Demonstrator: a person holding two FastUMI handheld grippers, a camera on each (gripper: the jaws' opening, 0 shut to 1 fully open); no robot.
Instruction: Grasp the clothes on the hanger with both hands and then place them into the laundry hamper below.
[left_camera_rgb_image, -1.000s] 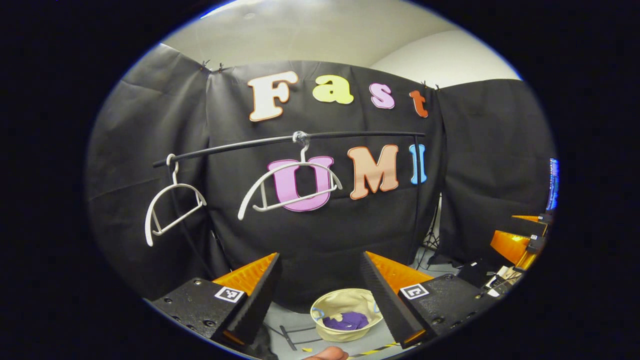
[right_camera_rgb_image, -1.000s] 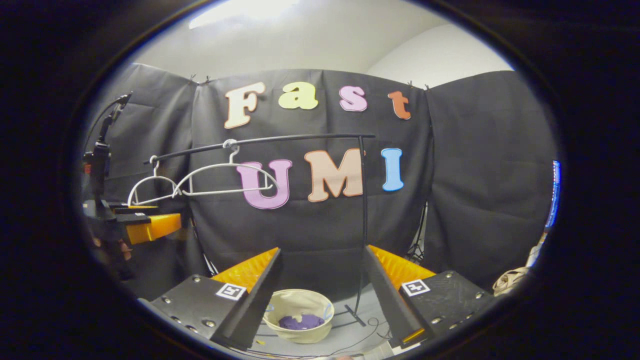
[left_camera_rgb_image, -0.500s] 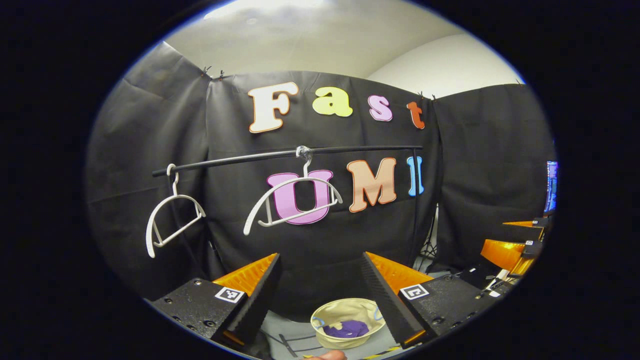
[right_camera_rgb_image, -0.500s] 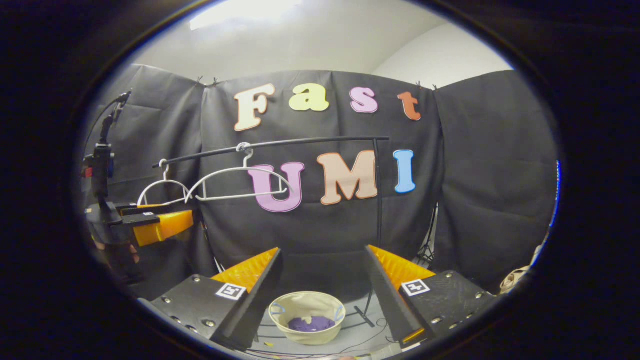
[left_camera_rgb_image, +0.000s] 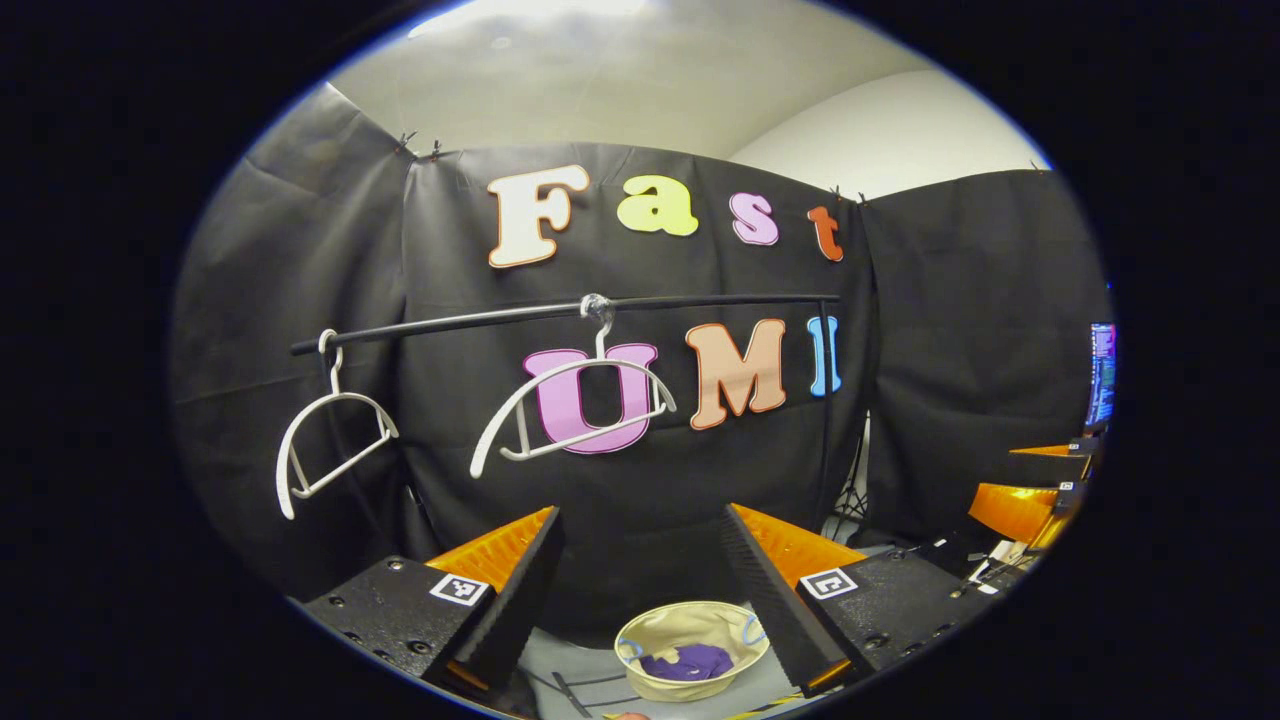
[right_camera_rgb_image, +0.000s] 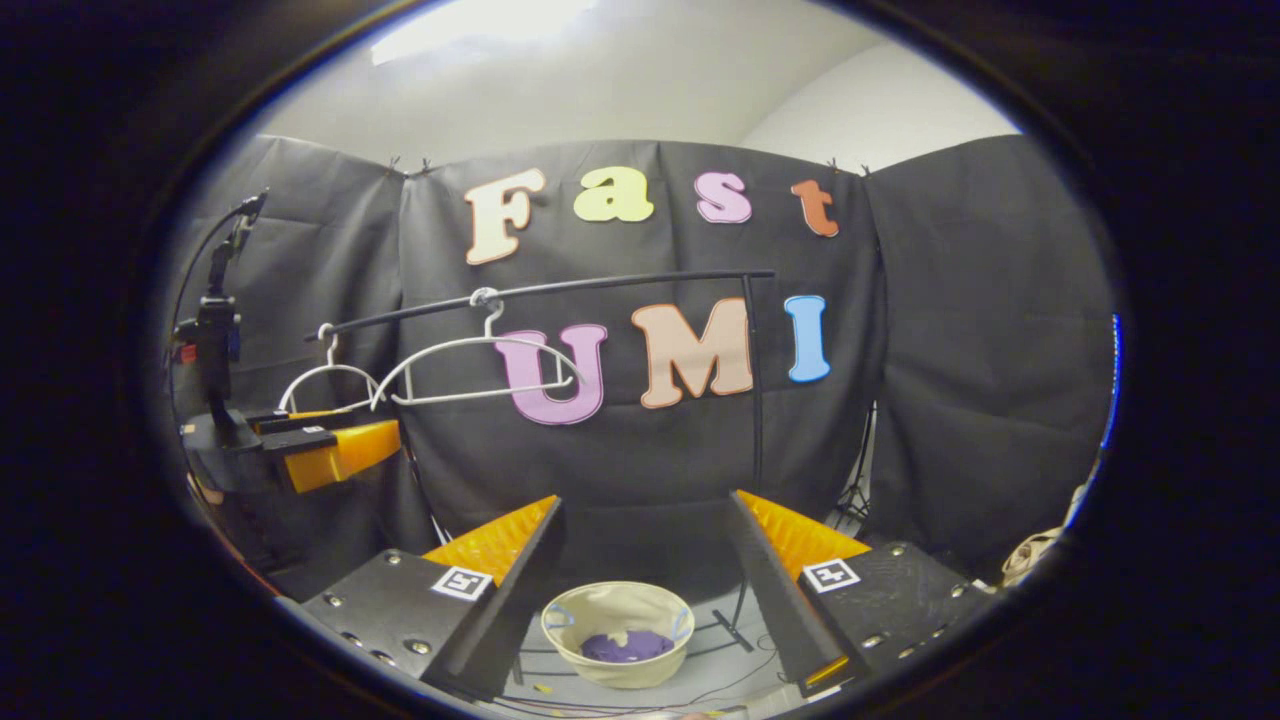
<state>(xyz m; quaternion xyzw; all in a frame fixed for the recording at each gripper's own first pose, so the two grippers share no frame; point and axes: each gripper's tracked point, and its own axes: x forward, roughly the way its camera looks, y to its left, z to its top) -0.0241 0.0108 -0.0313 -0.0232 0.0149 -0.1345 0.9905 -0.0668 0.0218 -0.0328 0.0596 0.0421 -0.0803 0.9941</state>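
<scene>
Purple clothes (left_camera_rgb_image: 688, 661) lie inside the cream laundry hamper (left_camera_rgb_image: 660, 625) on the floor, below the black rail (left_camera_rgb_image: 560, 311) where 2 white hangers (left_camera_rgb_image: 570, 405) hang bare. Left gripper (left_camera_rgb_image: 640, 585) and right gripper (right_camera_rgb_image: 645, 575) both hover with jaws apart, holding nothing.

A thin black clothes rail (left_camera_rgb_image: 560, 312) runs across in front of the black cloth wall (left_camera_rgb_image: 300, 250). Two bare white plastic hangers hang from it: one near the rail's left end (left_camera_rgb_image: 325, 440), the other nearer its middle (left_camera_rgb_image: 575, 405). The rail's upright post (right_camera_rgb_image: 757, 400) stands at its right end and meets a base on the floor.

Below the rail, on the floor, sits a round cream fabric hamper (right_camera_rgb_image: 618, 620). In it lies a crumpled purple garment (right_camera_rgb_image: 627, 646), with what may be a pale scrap on top of it.

In the left gripper view the hamper (left_camera_rgb_image: 690, 645) appears between the two fingers of the left gripper (left_camera_rgb_image: 640, 575), farther off; in the right gripper view it likewise lies between the fingers of the right gripper (right_camera_rgb_image: 645, 570).
</scene>
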